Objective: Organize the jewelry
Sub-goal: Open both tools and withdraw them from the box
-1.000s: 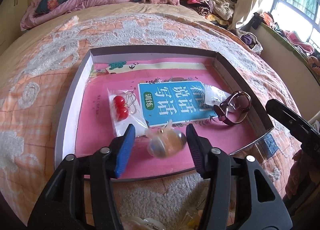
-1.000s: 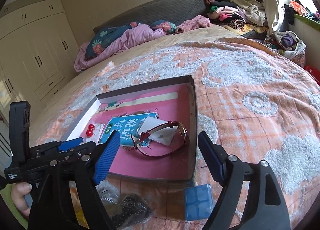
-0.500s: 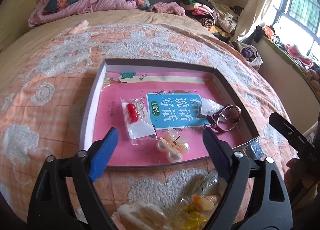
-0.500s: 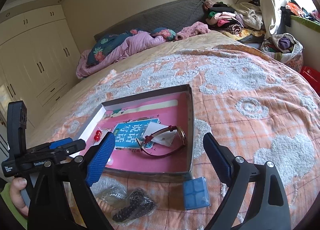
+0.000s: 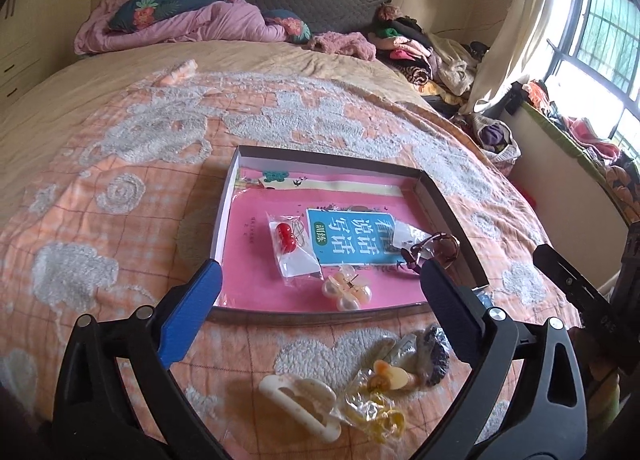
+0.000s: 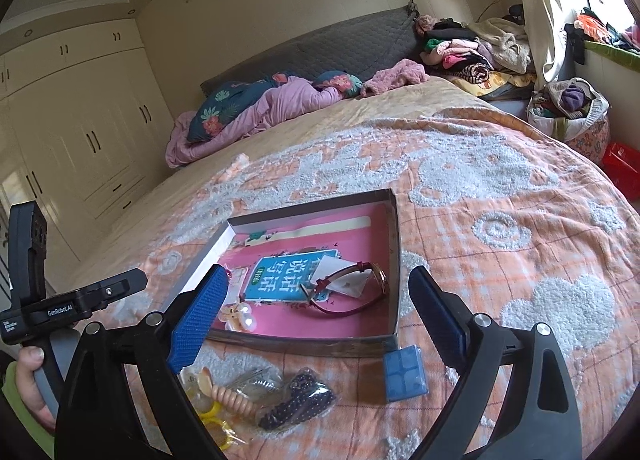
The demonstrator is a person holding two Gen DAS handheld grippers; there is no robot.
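My left gripper hangs above the near wall of the shallow grey cardboard box with a pink lining on the bed; its blue-padded jaws stand wide apart and are opening, with nothing between them. My right gripper hangs over the same box from the other side, jaws likewise apart and opening, empty. Inside the box: a pearl-and-peach hair clip near the front wall, a clear packet holding red bead earrings, a teal printed booklet, and a maroon-strapped wristwatch by the right wall. On the orange-and-white plush bedspread in front of the box lie a cream plastic hair claw, yellow pieces in clear wrapping, a string of dark beads and a small blue square case.
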